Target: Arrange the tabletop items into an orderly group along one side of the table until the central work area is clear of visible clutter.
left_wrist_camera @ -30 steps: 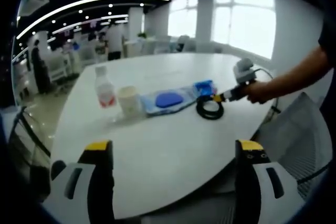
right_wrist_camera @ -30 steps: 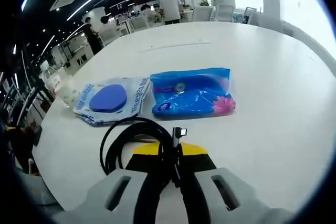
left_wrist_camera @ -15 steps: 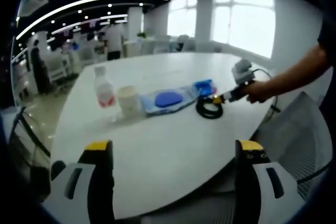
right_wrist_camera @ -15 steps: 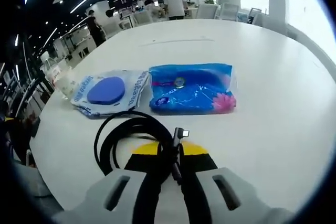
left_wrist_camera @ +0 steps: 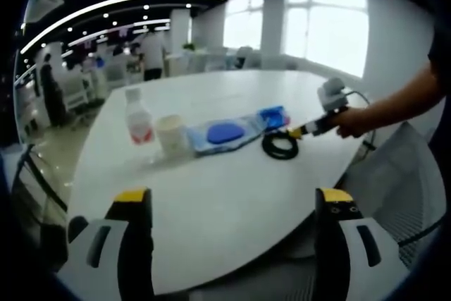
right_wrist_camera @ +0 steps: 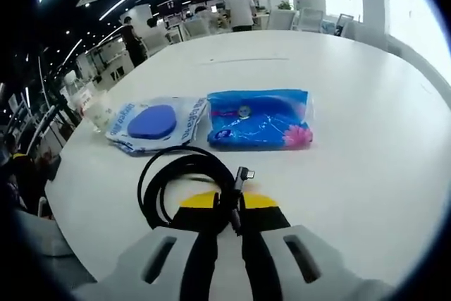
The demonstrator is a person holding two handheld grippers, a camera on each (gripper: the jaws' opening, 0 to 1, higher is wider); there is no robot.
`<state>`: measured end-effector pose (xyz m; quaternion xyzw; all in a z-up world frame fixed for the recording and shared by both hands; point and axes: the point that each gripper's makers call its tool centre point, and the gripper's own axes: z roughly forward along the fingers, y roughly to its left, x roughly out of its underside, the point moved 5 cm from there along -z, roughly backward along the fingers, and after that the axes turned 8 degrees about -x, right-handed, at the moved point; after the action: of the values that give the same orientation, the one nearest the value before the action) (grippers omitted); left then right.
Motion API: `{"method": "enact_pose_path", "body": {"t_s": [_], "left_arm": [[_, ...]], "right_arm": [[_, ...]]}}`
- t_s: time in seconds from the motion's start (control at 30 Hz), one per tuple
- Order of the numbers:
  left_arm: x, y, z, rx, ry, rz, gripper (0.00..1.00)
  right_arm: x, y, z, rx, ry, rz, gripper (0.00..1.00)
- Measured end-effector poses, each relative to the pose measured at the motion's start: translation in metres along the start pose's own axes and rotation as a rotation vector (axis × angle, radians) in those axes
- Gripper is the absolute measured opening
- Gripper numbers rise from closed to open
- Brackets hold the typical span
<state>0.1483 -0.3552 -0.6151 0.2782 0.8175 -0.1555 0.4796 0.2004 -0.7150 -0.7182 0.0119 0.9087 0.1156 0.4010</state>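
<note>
Two grippers: our right gripper (right_wrist_camera: 227, 206) jaws clench a coiled black cable (right_wrist_camera: 184, 181); our left gripper (left_wrist_camera: 232, 209) jaws stand released.

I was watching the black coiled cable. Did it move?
Yes, slightly. The black coiled cable, clamped in the right gripper, slid away from the blue tissue pack, toward the table's near edge.

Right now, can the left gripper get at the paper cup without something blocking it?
Probably yes. The left gripper is open, and bare table lies between it and the cup. The bottle stands close beside the cup.
</note>
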Motion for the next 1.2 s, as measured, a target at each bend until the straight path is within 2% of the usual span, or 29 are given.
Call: {"method": "enact_pose_path", "body": {"t_s": [0.13,0.5,0.83,1.2], "left_arm": [[0.000,0.000,0.000,-0.001,-0.004,-0.003,0.93],[-0.001,0.001,0.000,-0.006,-0.013,-0.008,0.92],[-0.002,0.001,0.000,-0.007,-0.018,-0.010,0.92],[-0.001,0.000,0.000,-0.003,-0.014,-0.006,0.92]], "right_arm": [[0.000,0.003,-0.004,-0.020,-0.006,-0.008,0.07],[-0.019,0.026,-0.023,-0.095,-0.038,-0.106,0.08],[-0.019,0.036,-0.042,-0.141,-0.067,-0.076,0.18],[-0.014,0.047,-0.062,-0.162,-0.082,-0.098,0.31]]}}
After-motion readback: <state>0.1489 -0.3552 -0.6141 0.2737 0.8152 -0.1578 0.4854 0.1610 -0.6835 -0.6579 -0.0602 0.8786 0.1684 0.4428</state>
